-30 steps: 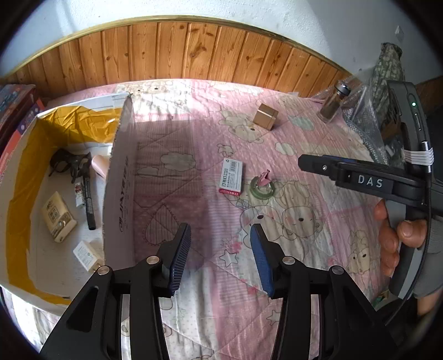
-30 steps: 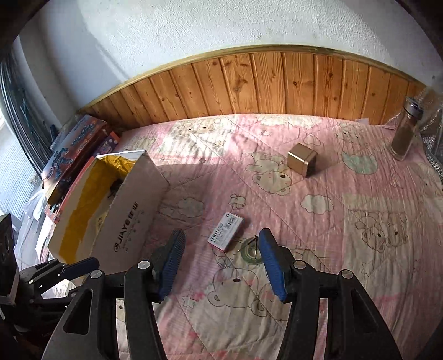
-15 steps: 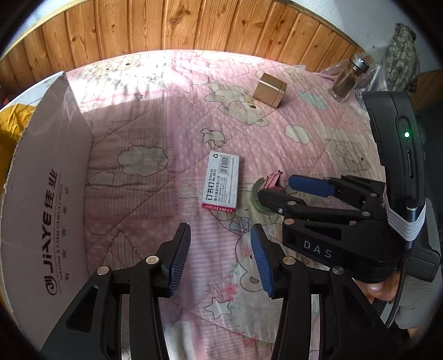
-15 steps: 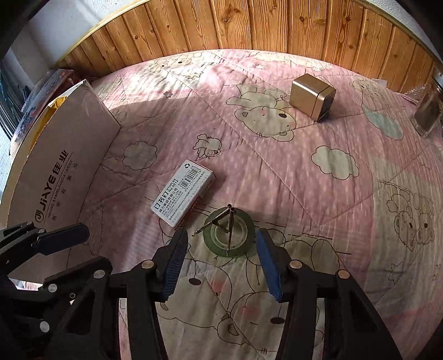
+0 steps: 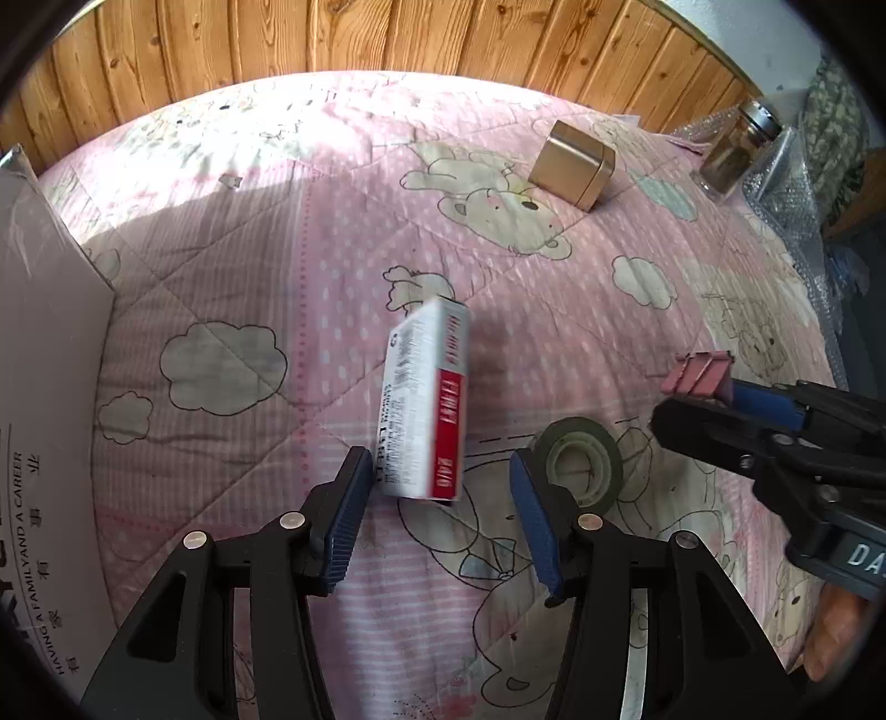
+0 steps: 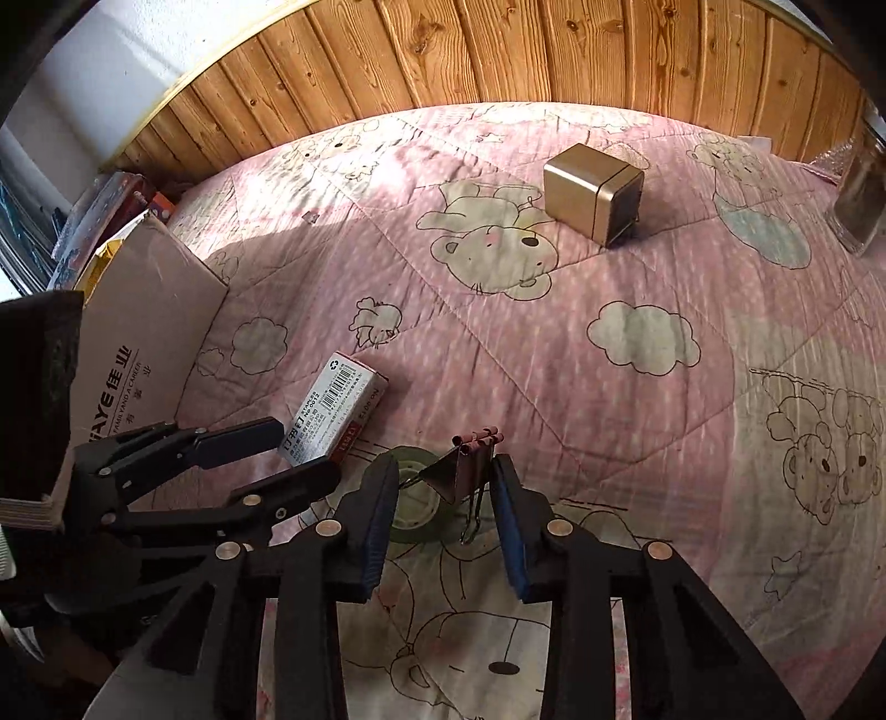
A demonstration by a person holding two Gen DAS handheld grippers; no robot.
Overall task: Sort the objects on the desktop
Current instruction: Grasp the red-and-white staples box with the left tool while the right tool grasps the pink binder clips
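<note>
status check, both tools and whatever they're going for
Left tool open, jaws just widened around staple box. Right tool closing around pink binder clip, clip over tape roll. Nothing blocking.

place: home bedroom | cues: pink cartoon-bear quilt (image 5: 310, 232), wood-panelled wall (image 6: 498, 50)

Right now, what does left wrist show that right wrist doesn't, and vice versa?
Left wrist only: the glass jar's metal cap and bubble wrap.
Right wrist only: the stacked boxes against the wall, and the binder clip's wire handles.
Both: staple box, tape roll, pink binder clip, gold tin, cardboard box, left gripper, right gripper.
</note>
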